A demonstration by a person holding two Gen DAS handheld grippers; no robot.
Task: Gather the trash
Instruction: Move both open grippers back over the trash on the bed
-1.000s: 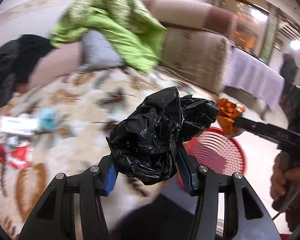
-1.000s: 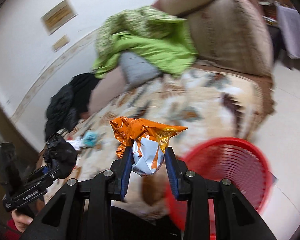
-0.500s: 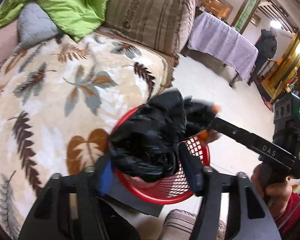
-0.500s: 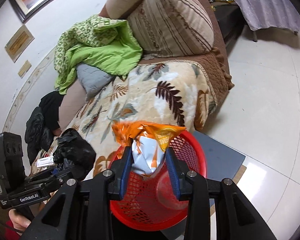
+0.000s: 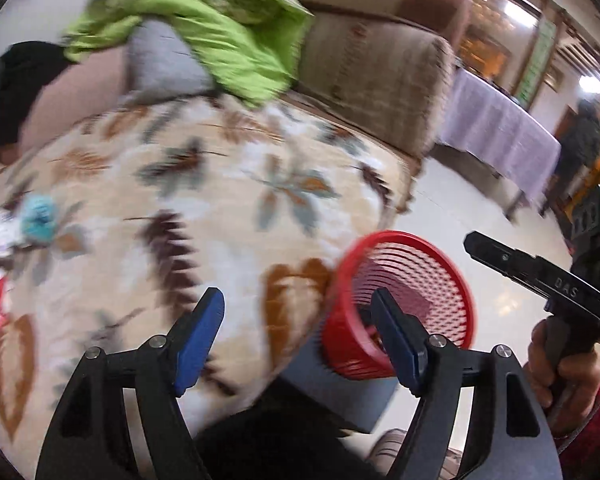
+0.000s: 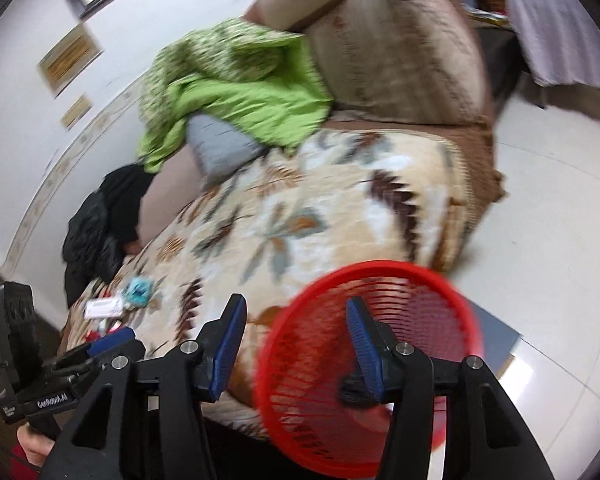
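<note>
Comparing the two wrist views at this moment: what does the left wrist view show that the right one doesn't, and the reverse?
Only the left wrist view: a standing person in the far room, and the right gripper from the side.
Only the right wrist view: framed pictures on the wall, and something dark low inside the basket.
Both: the red basket, leaf-print blanket, green quilt, leftover litter, and open, empty jaws, just opened.

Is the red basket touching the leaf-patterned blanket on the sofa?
Cannot tell. In both wrist views the red basket overlaps the leaf-patterned blanket edge, but motion blur hides any contact or gap.
</note>
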